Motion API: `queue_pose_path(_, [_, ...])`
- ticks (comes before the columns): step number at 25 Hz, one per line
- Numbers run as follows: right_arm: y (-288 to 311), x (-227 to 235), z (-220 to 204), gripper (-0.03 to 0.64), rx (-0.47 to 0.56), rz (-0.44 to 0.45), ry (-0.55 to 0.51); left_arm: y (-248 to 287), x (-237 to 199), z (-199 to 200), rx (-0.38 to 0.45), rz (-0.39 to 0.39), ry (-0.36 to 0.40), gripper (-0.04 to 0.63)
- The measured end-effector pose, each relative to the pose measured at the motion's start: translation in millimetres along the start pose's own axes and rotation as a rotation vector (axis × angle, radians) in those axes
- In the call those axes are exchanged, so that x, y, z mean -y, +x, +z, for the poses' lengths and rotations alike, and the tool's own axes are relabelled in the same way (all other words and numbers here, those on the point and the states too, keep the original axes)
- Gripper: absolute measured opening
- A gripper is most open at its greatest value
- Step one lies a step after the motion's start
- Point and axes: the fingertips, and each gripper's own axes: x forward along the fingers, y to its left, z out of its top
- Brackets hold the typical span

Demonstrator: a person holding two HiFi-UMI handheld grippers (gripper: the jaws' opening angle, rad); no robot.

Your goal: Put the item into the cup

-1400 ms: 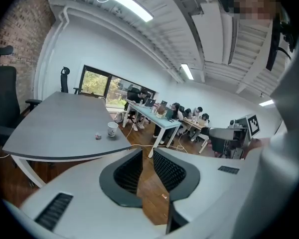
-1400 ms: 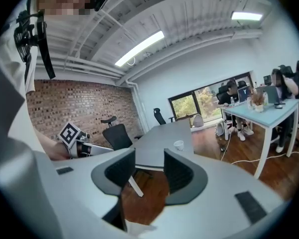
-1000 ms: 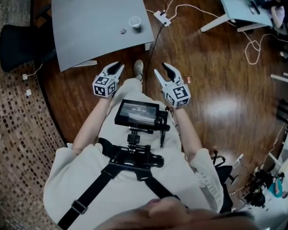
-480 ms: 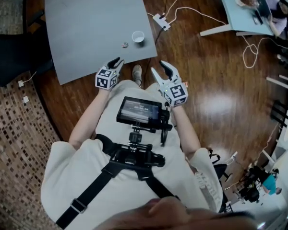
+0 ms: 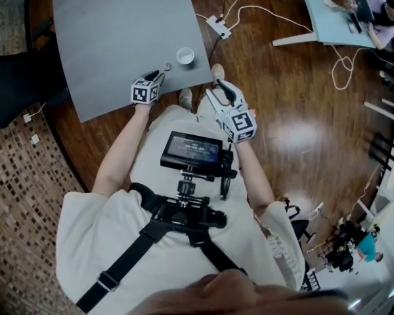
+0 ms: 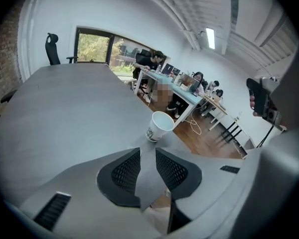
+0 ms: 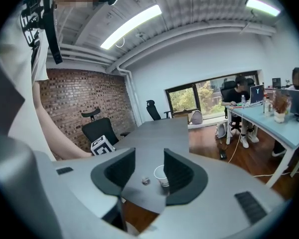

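Head view: grey table (image 5: 111, 38) at the far left, wood floor to its right. A white cup (image 5: 185, 56) stands upright near the table's near right corner. The item (image 5: 167, 65), small and greyish, lies on the table just left of the cup, not touching it. The left gripper (image 5: 157, 76) is over the table's near edge, tips close beside the item. The right gripper (image 5: 220, 92) hangs over the floor, off the table to the right.

Left gripper view: left gripper (image 6: 147, 154) jaws spread wide, only bare tabletop between them. The cup (image 6: 158, 126) is beyond the tips, a little to the right. The item is not visible here.

Right gripper view: right gripper (image 7: 149, 154) jaws wide apart, gripping nothing. Through the gap, far off on the table, the item (image 7: 145, 181) sits left of the cup (image 7: 161, 175).
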Motion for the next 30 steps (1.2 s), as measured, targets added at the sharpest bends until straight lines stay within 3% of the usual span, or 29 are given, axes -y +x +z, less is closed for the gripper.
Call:
queue_pose_path(12, [24,19,35,0.190,-0.077,0.089,-0.099,8,-46,-37,-0.011,0.076,-0.266,0.101])
queue_pose_path(18, [34,50,47,0.190,-0.104,0.121,-0.108,54,-39,-30,-0.070,0.126,-0.306,0.095])
queue_pose_path(21, [38,52,48,0.190,-0.106,0.135,-0.108,51,-44,-32,-0.077,0.151,-0.306,0.003])
queue_pose_path(24, [41,51,46,0.190,-0.103,0.141,-0.100,47,-48,-38,-0.093,0.171,-0.295,0.003])
queue_pose_path(30, [45,52,50,0.190,-0.092,0.143,-0.086,22,-39,-9,-0.007,0.150,-0.242,0.002])
